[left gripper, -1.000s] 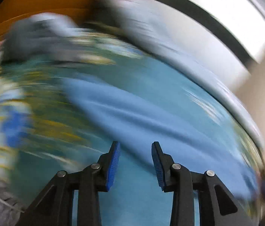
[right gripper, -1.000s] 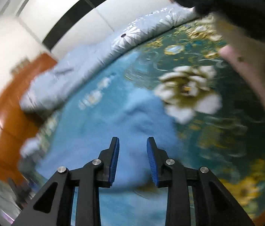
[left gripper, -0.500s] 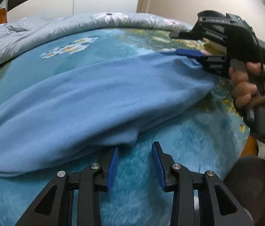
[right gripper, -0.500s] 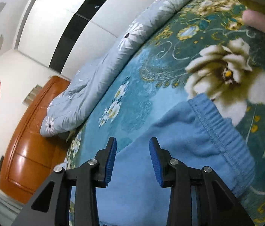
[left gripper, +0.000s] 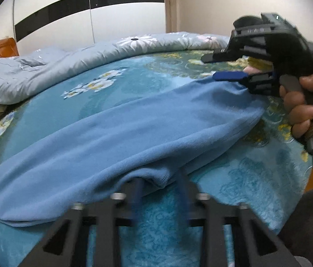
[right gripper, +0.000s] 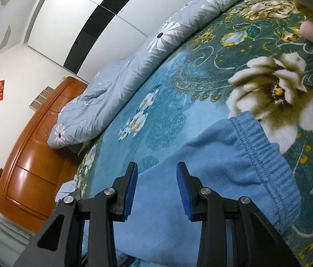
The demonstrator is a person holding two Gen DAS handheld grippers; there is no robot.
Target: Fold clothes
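A blue fleece garment lies stretched across the middle of the left wrist frame, on a teal flowered blanket that covers the bed. At the bottom centre the left gripper is blurred; its blue pads sit at the near hem of the garment, one of them partly under a fold of the cloth, and I cannot tell whether they are pinching it. At the right edge of that frame a hand holds the right gripper, whose two arms stand apart, one blue pad resting at the far end of the garment.

In the right wrist frame the same gripper fills the bottom centre with its pads spread wide over the blue cloth, gripping nothing. The ribbed cuff of the garment curves down the right side, lying over a large white flower on the blanket. A grey flowered quilt is bunched along the upper middle, and a wooden headboard stands at the left.
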